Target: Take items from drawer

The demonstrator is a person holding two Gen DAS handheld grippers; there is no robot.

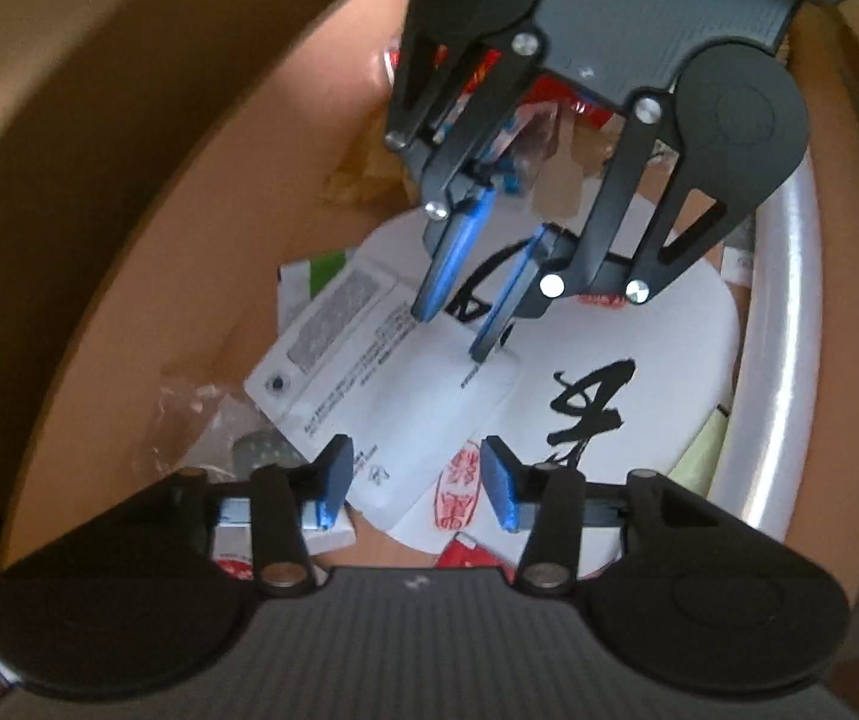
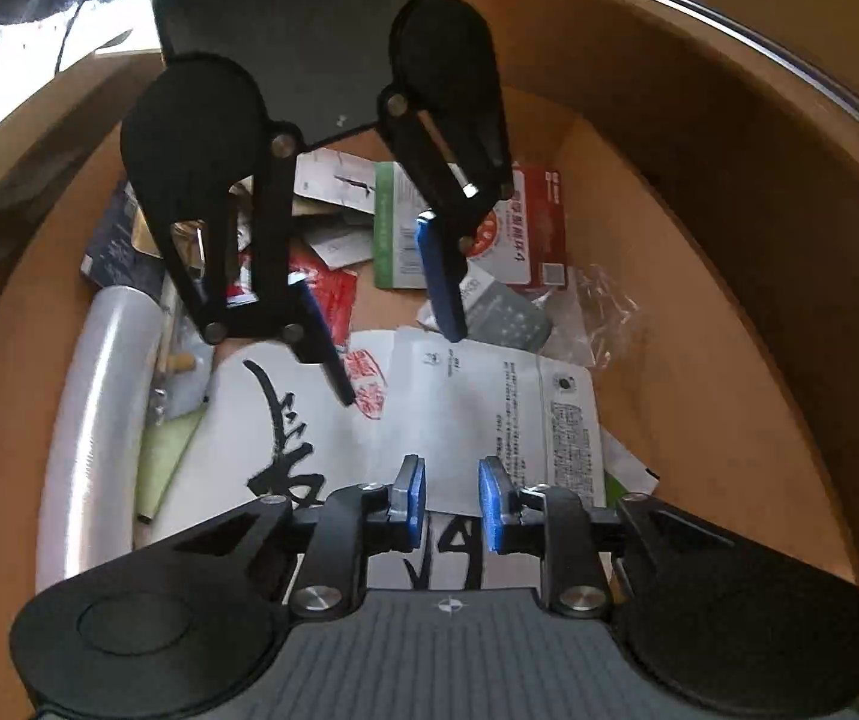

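1. Hovering over the open wooden drawer (image 1: 147, 276), both of my tools face each other above the clutter inside.
2. My left tool (image 1: 414, 480) is spread, its blue pads (image 1: 333, 483) well apart with nothing between them; under it lies the white printed pouch (image 1: 381, 384).
3. From the right wrist camera the same left tool (image 2: 402, 366) reaches down from above, one fingertip close over the red stamp on the calligraphy sheet (image 2: 261, 414), the other over the top edge of the pouch (image 2: 489, 402). I cannot tell whether either tip touches.
4. My right tool (image 2: 452, 501) is partly open, a narrow gap between its blue pads (image 2: 492, 501), holding nothing; the pouch's lower edge sits just beyond them.
5. Seen from the left wrist camera, the right tool (image 1: 459, 336) points down at the pouch's corner, with the tips at or just over the paper.
6. The pouch lies flat on the calligraphy sheet (image 1: 609, 396), mid-drawer.
7. A white roll (image 2: 93, 420) runs along one drawer side; a red and white box (image 2: 537, 228), a green packet (image 2: 396, 234) and a blister pack (image 2: 507, 312) lie toward the far end.
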